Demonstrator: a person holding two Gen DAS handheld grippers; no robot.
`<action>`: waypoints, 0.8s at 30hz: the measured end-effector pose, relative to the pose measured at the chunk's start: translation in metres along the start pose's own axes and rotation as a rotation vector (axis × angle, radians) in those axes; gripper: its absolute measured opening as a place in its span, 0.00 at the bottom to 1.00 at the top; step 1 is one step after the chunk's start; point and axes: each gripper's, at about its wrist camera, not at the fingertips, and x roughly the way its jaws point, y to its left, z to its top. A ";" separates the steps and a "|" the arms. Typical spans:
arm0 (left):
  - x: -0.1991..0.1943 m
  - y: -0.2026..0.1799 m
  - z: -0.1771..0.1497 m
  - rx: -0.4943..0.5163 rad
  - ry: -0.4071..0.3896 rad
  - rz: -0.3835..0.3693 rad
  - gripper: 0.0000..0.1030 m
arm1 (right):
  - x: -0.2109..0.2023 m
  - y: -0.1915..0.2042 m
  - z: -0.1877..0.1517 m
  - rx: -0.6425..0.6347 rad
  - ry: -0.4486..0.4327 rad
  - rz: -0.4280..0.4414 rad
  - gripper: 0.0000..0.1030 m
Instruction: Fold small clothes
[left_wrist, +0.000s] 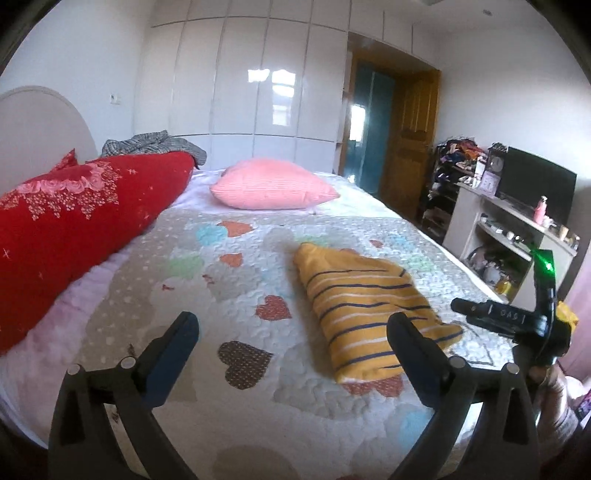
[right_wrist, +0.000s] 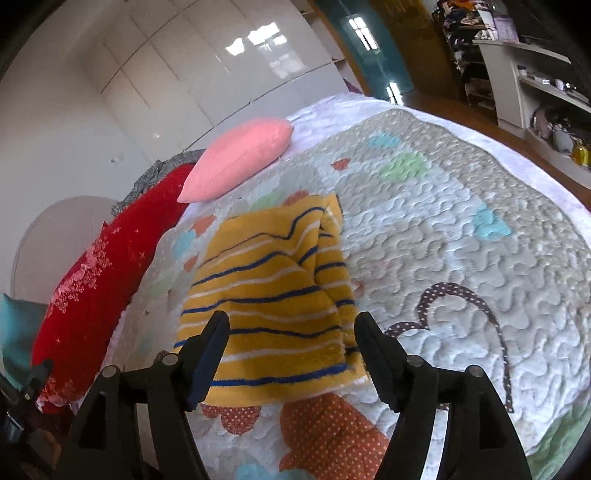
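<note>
The left gripper (left_wrist: 291, 328) hangs over the quilt (left_wrist: 236, 280) with its jaws spread wide and nothing between them. Everything sits relative to the folded yellow striped garment (left_wrist: 373, 310), which lies flat on the hearts pattern. The gripper's right-hand finger (left_wrist: 417, 354) overlaps the garment's near edge in the picture (whether it touches is hard to tell). Beyond the garment sits a pink pillow (left_wrist: 273, 184); far off to its left is a big red floral bedding roll (left_wrist: 81, 221). Just right of the garment, the right gripper (left_wrist: 509, 317) pokes in with a green light glowing. Further right stands a white shelf unit (left_wrist: 513, 229) with a dark TV (left_wrist: 535, 181).
</note>
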 end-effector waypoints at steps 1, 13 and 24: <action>0.000 -0.003 -0.002 -0.010 0.004 -0.011 0.98 | -0.003 0.001 -0.002 -0.008 -0.004 -0.005 0.73; 0.002 -0.091 -0.012 0.041 0.079 0.056 0.98 | -0.022 -0.028 -0.015 -0.190 0.025 -0.050 0.78; -0.014 -0.153 0.003 0.071 -0.051 0.107 1.00 | -0.068 -0.074 -0.013 -0.029 -0.033 -0.018 0.81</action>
